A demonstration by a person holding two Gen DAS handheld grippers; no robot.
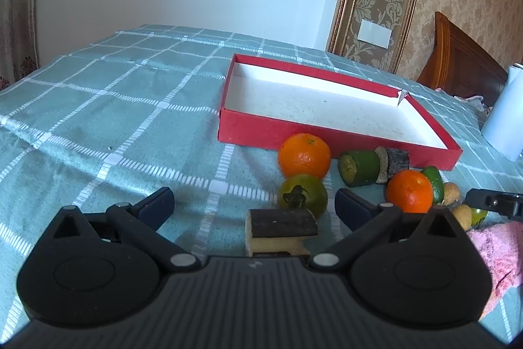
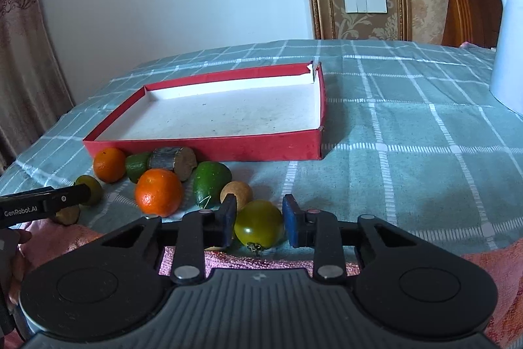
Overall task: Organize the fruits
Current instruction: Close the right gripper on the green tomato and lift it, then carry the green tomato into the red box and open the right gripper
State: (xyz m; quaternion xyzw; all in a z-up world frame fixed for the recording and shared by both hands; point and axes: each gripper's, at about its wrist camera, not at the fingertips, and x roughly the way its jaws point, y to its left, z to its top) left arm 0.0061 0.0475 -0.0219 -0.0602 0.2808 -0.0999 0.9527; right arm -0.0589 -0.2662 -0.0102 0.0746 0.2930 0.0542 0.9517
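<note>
the right gripper (image 2: 260, 223) has its blue pads (image 2: 228, 219) on either side of a small round yellow-green tomato (image 2: 259, 222), which lies at the near edge of the teal checked tablecloth (image 2: 408, 133) just past a pink towel (image 2: 261, 260). the jaws stand narrow around the tomato and appear to touch its sides — a firm grip cannot be told for certain.

the left gripper (image 1: 255, 205) is spread wide, holding nothing; a dark-barked short log piece (image 1: 281, 226) lies between its fingers, with a green tomato (image 1: 302, 193) just beyond.

the shallow red cardboard box with a white inside (image 2: 202, 149) sits further back, nothing in it. two oranges (image 2: 159, 192), a green avocado-like fruit (image 2: 210, 183) and a tan round nut-like fruit (image 2: 236, 191) cluster just before its front wall.
</note>
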